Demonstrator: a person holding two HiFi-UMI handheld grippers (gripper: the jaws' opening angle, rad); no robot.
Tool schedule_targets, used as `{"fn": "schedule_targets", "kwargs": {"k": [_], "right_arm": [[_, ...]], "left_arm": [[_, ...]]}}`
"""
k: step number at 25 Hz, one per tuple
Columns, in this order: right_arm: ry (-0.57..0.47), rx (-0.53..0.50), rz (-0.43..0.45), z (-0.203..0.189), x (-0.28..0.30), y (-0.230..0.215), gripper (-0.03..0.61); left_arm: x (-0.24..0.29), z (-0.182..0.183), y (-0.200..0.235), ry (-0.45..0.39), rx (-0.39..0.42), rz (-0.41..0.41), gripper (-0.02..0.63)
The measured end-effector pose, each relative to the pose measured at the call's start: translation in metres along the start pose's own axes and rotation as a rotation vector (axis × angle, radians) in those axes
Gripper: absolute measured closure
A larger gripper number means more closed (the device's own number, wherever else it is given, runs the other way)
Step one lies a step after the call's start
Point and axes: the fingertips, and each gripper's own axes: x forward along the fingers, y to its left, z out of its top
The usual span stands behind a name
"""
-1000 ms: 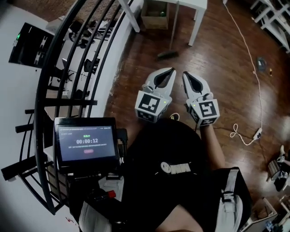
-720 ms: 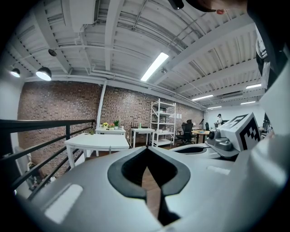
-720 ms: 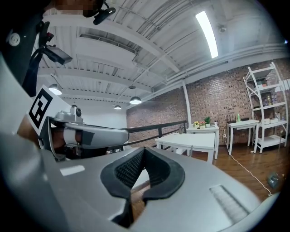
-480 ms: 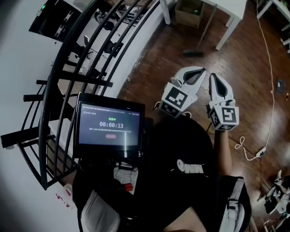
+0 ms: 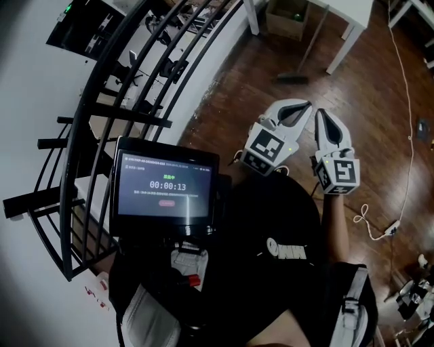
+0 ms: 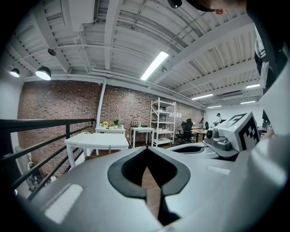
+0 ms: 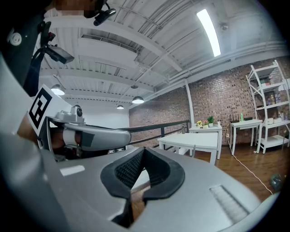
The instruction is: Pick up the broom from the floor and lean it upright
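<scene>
The broom (image 5: 293, 78) stands tilted with its dark head on the wood floor. Its thin handle (image 5: 310, 37) leans up against the white table (image 5: 352, 13) at the top of the head view. My left gripper (image 5: 306, 105) and right gripper (image 5: 319, 115) hang side by side in front of the person's body, well short of the broom and pointing roughly toward it. Both are shut, with nothing between the jaws. In the left gripper view the left gripper (image 6: 146, 152) shows its pads meeting, and the right gripper (image 7: 144, 150) looks the same in its own view.
A curved black railing (image 5: 129, 88) runs along the left. A tablet with a timer (image 5: 165, 186) is mounted at chest height. A cardboard box (image 5: 285, 17) sits under the table. A white cable (image 5: 407, 135) crosses the floor to a power strip (image 5: 392, 229).
The head camera has swung, so the broom and both grippers now sit further right in the picture. The two grippers stay shut and side by side. The timer has gone up.
</scene>
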Motion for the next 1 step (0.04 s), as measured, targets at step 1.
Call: {"fn": "schedule_targets", "kwargs": {"k": [1], "right_arm": [[0.000,0.000,0.001,0.0000,0.0001,-0.0001,0.577]], "left_arm": [[0.0001,0.0002,-0.0002,0.001,0.001,0.000,0.598]]}}
